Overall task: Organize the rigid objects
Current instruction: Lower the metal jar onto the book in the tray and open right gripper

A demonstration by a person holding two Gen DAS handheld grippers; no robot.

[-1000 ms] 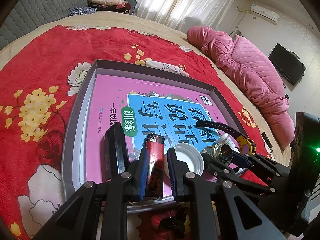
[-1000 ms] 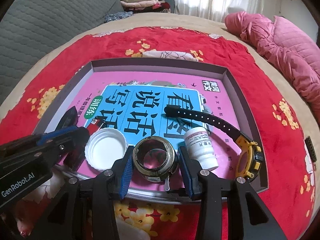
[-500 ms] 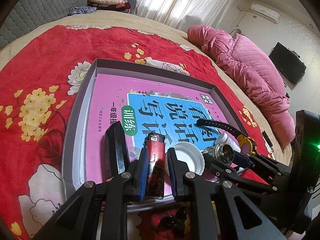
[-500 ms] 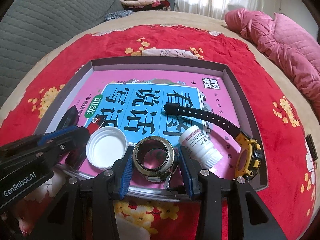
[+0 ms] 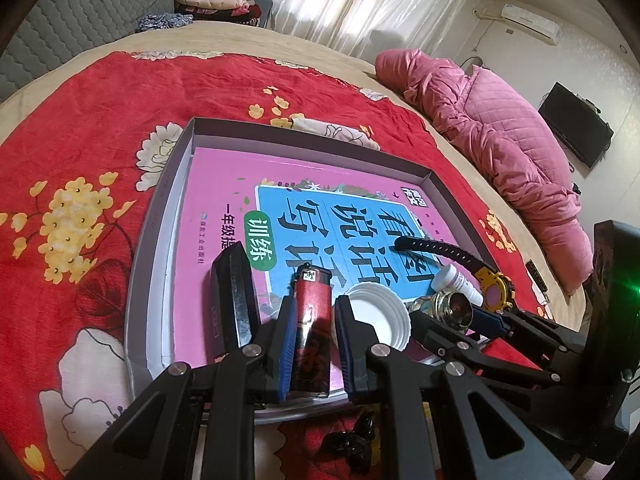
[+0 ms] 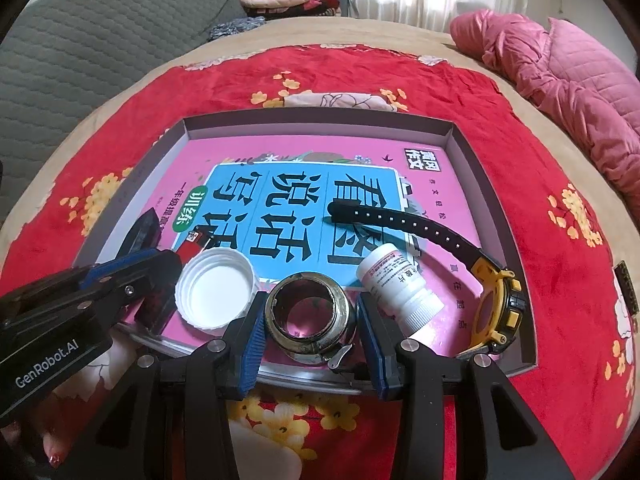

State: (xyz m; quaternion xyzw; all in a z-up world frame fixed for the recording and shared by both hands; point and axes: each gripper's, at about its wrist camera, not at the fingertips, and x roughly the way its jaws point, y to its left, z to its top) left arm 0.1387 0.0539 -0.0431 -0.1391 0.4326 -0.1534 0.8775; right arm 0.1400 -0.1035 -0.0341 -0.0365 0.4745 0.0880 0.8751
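While lighter (image 5: 311, 336) sits between left fingers (image 5: 286, 344), ring (image 6: 307, 312) between right.

Red lighter (image 5: 311, 328) lies lengthwise between left fingers (image 5: 286, 332); metal ring (image 6: 308, 312) sits between right fingers (image 6: 252, 334), opening up.

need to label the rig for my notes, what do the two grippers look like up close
Both the left gripper and the right gripper are black linkage arms with silver pivot screws and ribbed blue finger pads. White "GenRobot.AI" lettering marks the left body; a green light glows on the right body.
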